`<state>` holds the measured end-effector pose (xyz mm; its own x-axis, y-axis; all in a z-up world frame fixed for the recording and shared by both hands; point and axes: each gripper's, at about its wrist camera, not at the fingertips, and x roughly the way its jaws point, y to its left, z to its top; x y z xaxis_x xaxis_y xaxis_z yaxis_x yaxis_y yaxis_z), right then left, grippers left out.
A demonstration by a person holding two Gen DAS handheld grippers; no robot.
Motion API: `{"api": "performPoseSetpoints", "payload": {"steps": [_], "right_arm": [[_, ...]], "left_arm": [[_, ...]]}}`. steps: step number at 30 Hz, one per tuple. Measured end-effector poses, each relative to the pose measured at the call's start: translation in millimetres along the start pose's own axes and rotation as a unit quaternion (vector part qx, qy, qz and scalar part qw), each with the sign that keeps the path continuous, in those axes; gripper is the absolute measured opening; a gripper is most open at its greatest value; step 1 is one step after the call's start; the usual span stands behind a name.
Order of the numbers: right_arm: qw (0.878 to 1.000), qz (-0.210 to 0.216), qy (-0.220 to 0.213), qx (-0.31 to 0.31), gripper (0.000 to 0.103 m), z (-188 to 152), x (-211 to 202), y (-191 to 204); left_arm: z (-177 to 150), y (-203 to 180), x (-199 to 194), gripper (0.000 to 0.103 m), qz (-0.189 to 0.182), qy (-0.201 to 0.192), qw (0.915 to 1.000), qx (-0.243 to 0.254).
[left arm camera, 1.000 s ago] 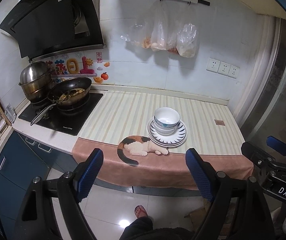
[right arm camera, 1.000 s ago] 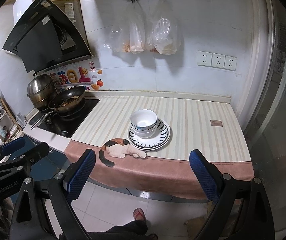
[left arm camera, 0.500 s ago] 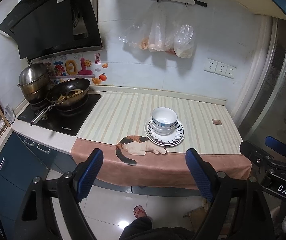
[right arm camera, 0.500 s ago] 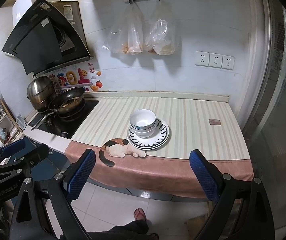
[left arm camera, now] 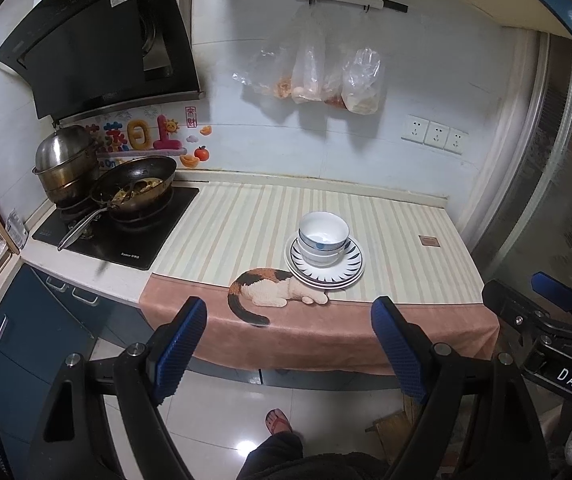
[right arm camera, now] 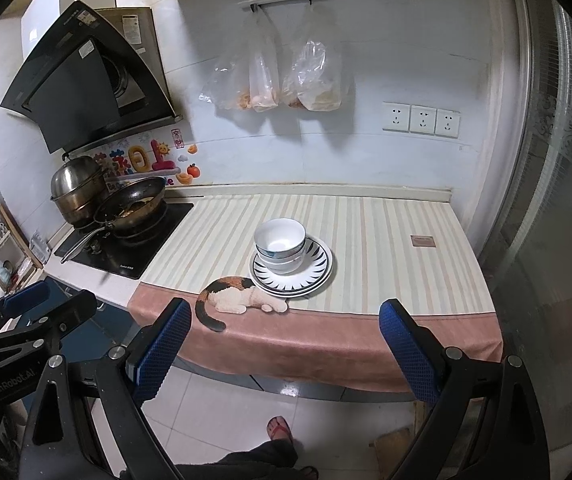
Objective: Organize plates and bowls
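Note:
Stacked white bowls sit nested on a stack of black-and-white rimmed plates in the middle of the striped counter cloth. My left gripper hangs open in front of the counter edge, well short of the dishes, nothing between its blue pads. My right gripper is also open and empty, at a similar distance. Each gripper shows at the edge of the other's view, the right gripper and the left gripper.
A wok with food and a steel pot stand on the hob at the left. Plastic bags hang on the wall above. A cat picture marks the cloth's front edge. A person's sandalled foot is on the tiled floor.
Both views have drawn back slightly from the counter, so the dishes look a little smaller and higher. The dishes have not moved and both grippers stay open.

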<state>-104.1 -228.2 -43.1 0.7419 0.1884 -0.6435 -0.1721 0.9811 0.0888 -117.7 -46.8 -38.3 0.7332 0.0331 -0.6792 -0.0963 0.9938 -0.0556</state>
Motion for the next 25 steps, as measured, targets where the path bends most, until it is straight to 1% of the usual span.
{"api": "performPoseSetpoints", "payload": {"steps": [15,25], "right_arm": [[1.000,-0.008,0.005,0.005,0.097,-6.9,-0.5,-1.4],[1.000,-0.008,0.005,0.007,0.097,-7.7,-0.3,-2.7]], "left_arm": [[-4.0,-2.2,5.0,0.084,-0.008,0.006,0.9999,0.003],[-3.3,-3.4,7.2,0.084,-0.004,0.004,1.0000,0.007]]}}
